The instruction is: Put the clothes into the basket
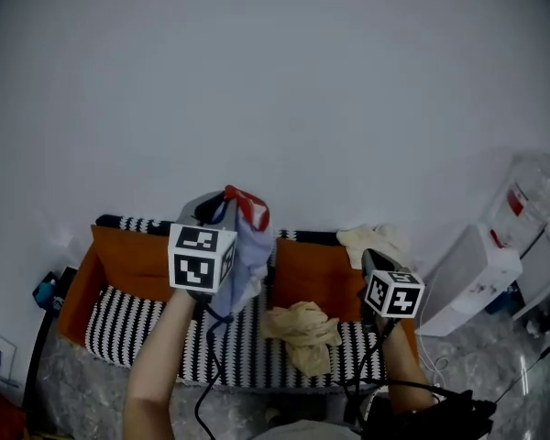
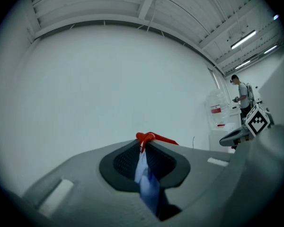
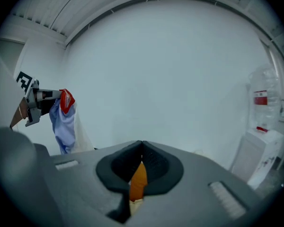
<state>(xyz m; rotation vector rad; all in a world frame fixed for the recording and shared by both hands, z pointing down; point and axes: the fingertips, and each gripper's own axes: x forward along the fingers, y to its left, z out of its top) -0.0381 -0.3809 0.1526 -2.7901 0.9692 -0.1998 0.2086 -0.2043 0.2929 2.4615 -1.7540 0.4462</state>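
Left gripper [image 2: 143, 143]: clenched. Its jaws press together on a thin fold of cloth.
Held thing: a light blue and white cloth garment with a red edge [image 1: 245, 253].
Garment and left jaws: the red edge sticks out just past the jaw tips. The blue part runs down between the two pads and hangs below the gripper.
Place of the garment: in the air in front of the white wall [image 1: 275, 81], above the left half of the sofa. In the right gripper view it hangs free from the jaws.
Right gripper [image 3: 141, 149]: its jaw tips meet. In the narrow slit under the tips an orange strip and a little beige show. I cannot tell whether this is a held thing or the sofa behind.
Crumpled beige cloth [image 1: 302, 330]: lies on the middle of the sofa seat and drapes over its front edge. It is between the two arms, to the left of the right gripper and apart from it.
Cream cloth [image 1: 376, 238]: lies on the sofa back at the right end, just beyond the right gripper's tip. Whether they touch I cannot tell.
Black and white striped sofa [image 1: 128, 324]: stands against the wall. One orange cushion [image 1: 133, 259] is at its left and a second orange cushion [image 1: 316, 273] at its right.
White water dispenser with a clear bottle [image 1: 481, 273]: on the floor, to the right of the sofa.
Person [image 2: 242, 94]: stands far off beside the dispenser, in the left gripper view.
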